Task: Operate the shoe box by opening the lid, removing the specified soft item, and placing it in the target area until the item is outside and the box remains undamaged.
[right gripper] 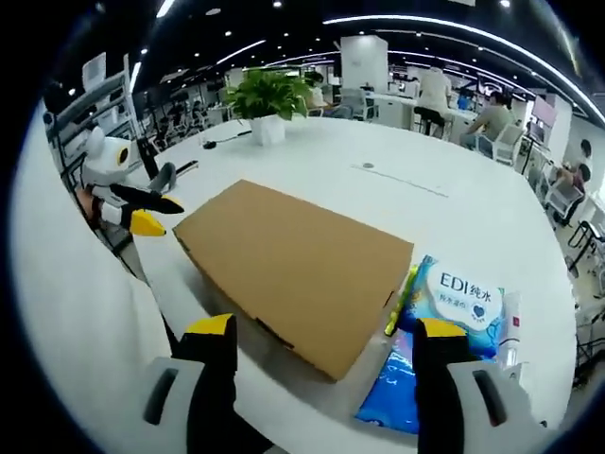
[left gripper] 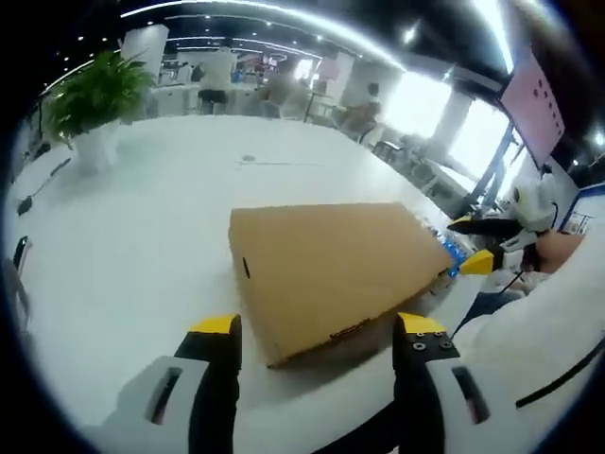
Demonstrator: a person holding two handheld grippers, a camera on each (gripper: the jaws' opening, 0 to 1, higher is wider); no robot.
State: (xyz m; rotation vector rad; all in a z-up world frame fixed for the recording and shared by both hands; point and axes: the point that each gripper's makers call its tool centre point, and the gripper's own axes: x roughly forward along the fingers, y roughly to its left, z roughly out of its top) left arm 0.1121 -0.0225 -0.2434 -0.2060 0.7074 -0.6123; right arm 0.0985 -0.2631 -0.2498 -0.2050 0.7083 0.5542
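Shoe box (left gripper: 331, 274) lies closed and flat at centre frame in the left gripper view, lid down, one corner toward me. In the right gripper view the same box (right gripper: 298, 265) sits centre, its long edge running from upper left to lower right.

Step in hand, as I judge it: open the lid. I plan to bring the left gripper (left gripper: 317, 333) to the near edge, slip one finger under the lid lip, and lift slowly while the right gripper (right gripper: 326, 339) steadies the base. Cardboard creases easily, so I avoid pinching hard at the corner. The soft item is presumably inside; I cannot see it.

Fingers: both pairs released, spread wide, grasping nothing, short of the box.

Surface (left gripper: 142, 227): white, broad, glossy. A blue wipes pack (right gripper: 444, 326) lies just beside the box, lower right of the right gripper view.

Room: open office, ceiling strip lights, seated people far back. Potted plant (right gripper: 267, 104) upper centre, well apart from the box.
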